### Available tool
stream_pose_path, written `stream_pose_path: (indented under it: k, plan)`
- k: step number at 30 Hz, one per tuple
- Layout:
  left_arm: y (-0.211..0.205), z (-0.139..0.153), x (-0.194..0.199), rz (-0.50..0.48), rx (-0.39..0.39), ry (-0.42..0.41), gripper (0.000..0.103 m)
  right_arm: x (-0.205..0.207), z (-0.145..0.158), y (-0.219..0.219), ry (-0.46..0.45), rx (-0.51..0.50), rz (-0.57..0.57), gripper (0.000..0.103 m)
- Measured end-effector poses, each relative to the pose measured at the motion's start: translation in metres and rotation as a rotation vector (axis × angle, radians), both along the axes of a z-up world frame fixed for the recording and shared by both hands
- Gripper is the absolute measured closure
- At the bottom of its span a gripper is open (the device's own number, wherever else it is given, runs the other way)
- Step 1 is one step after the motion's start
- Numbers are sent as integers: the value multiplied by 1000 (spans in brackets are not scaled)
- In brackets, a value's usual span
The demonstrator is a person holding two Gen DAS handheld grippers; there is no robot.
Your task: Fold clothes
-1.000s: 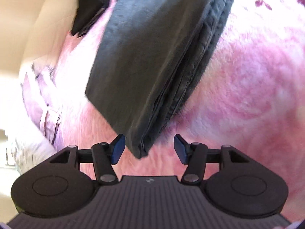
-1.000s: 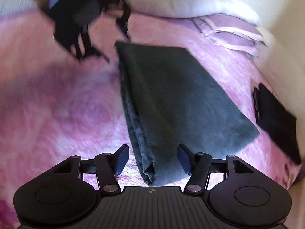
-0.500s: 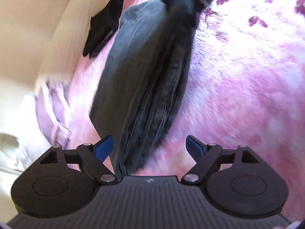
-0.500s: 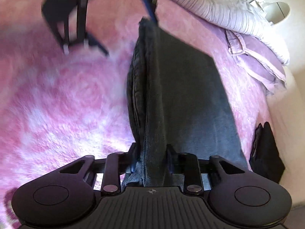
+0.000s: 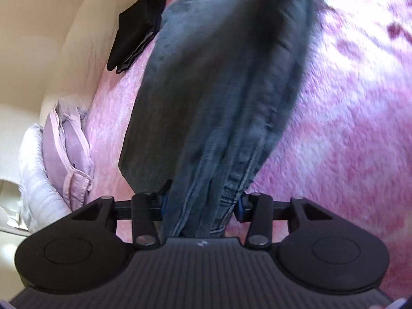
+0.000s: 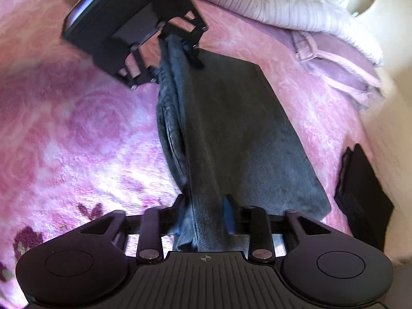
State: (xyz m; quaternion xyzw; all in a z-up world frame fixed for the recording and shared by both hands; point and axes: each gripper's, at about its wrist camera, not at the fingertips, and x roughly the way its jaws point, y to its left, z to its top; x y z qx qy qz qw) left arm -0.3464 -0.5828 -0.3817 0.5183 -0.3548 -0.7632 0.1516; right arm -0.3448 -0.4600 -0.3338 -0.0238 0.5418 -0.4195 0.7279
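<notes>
While both tools clamp it — soft, slab-folded grey denim (image 6: 231, 134).

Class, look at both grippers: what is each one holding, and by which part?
Both grip the folded grey jeans along one thick layered edge: the left gripper at one end, the right gripper at the other.

In the right wrist view the fluffy pink patterned blanket (image 6: 77, 134) lies bare across the whole left half — open room there. At right, a folded black garment (image 6: 363, 195) sits against the cream wall (image 6: 396, 134). The upper right is crowded — a lilac folded garment (image 6: 342, 61) and a pale ribbed pillow (image 6: 278, 2).
</notes>
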Motion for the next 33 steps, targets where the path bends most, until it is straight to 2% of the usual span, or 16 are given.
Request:
stream_pose_path:
  k: [1, 3, 6, 9, 12, 16, 18, 20, 22, 25, 33]
  plan:
    - [-4, 3, -1, 9, 16, 2, 63, 1, -2, 4, 1, -10, -1, 49]
    - [-8, 7, -2, 27, 45, 4, 63, 5, -12, 8, 16, -30, 0, 48]
    - [-10, 11, -2, 35, 76, 0, 63, 19, -42, 4, 81, -52, 14, 44]
    - [-4, 7, -3, 31, 60, -14, 63, 15, -56, -4, 119, -87, 28, 43]
    - [3, 1, -4, 25, 40, -29, 62, 2, -54, -10, 209, -122, 21, 49]
    - [13, -7, -5, 17, 12, -49, 56, -18, -52, -3, 261, -136, 84, 59]
    - [17, -11, -6, 13, -2, -59, 52, -21, -59, -4, 268, -117, 98, 59]
    - [22, -15, -6, 9, -16, -69, 52, -24, -62, -6, 254, -101, 93, 67]
    - [24, -13, -7, 11, -20, -82, 56, -26, -52, -9, 218, -79, 71, 77]
    - [20, 3, -12, 34, 3, -108, 64, -29, -34, -15, 171, -47, 50, 80]
    - [24, 92, -18, 69, 100, -104, 68, -47, 61, -29, 127, 7, 103, 82]
